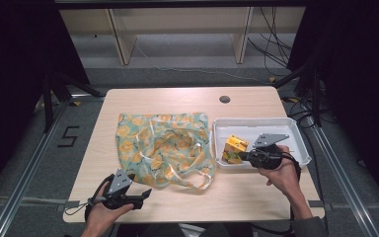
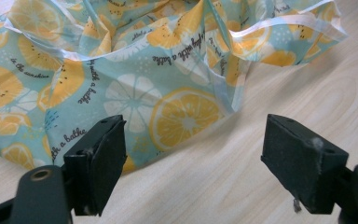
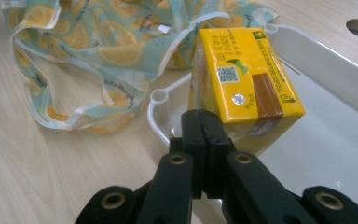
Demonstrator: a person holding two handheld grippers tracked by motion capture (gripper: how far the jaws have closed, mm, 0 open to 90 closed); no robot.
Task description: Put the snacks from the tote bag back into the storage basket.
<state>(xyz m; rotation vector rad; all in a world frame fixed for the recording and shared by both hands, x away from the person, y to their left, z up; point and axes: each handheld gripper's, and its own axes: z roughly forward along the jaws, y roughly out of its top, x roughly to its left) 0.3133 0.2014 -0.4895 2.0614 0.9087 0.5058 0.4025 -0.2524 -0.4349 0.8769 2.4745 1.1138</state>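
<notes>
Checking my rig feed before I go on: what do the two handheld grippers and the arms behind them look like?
Both the left gripper and the right gripper are black, with brass-coloured pivot rivets and blocky black jaw pads. Each carries a grey three-cornered plate on top and trails a black cable. A dark sleeve covers the right upper forearm.

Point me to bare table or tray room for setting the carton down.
Free: the white tray floor right of the yellow carton; the table strip behind the lemon-print bag; the front edge between both grippers. Crowded: the seam between bag and tray.
</notes>
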